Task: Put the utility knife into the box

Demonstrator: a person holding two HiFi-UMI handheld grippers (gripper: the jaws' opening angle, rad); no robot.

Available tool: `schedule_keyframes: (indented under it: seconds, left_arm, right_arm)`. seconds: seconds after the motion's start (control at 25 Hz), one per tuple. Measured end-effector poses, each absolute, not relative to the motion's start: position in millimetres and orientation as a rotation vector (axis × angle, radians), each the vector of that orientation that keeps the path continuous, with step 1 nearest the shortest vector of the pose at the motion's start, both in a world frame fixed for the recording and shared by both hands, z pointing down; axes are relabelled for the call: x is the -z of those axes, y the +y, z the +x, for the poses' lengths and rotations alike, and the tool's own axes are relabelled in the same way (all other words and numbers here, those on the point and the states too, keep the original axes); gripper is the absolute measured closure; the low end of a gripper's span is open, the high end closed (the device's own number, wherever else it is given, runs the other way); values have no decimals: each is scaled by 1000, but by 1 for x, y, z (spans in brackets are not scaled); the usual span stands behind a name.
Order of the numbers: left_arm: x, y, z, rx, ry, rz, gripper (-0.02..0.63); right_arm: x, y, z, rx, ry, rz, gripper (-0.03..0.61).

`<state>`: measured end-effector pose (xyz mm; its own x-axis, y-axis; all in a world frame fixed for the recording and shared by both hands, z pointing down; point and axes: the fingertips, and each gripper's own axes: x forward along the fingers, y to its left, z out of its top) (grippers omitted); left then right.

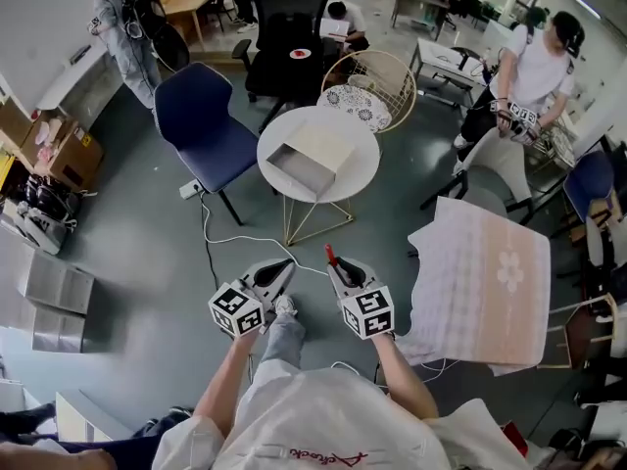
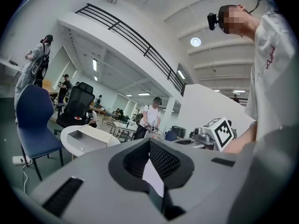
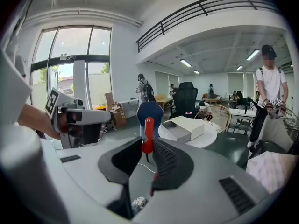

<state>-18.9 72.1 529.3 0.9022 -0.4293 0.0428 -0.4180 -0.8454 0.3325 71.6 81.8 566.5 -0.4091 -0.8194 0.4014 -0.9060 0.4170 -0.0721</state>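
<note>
An open white box (image 1: 312, 160) lies on the small round white table (image 1: 364, 164) ahead of me; it also shows in the right gripper view as the box (image 3: 184, 127), beyond the jaws. My right gripper (image 1: 340, 268) is held low in front of me, well short of the table, shut on the red utility knife (image 1: 330, 254). The knife (image 3: 147, 133) stands upright between the dark pads. My left gripper (image 1: 276, 273) hangs beside it at the same height, with its jaw tips together and nothing between them.
A blue chair (image 1: 201, 116) stands left of the table, and a black office chair (image 1: 289, 27) and a wire basket chair (image 1: 382, 76) stand behind it. A table under pink cloth (image 1: 485, 282) is at my right. Cables (image 1: 225, 238) run across the floor. Other people stand or sit around.
</note>
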Motion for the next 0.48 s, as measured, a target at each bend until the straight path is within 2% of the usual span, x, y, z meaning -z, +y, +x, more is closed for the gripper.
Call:
schedule_keyframes:
  seconds: [0.48]
  left_arm:
    - [-498,-80,-36,63,-598,2748,603]
  right_arm:
    - [-533,-67,54,-387,-2349,1508,495]
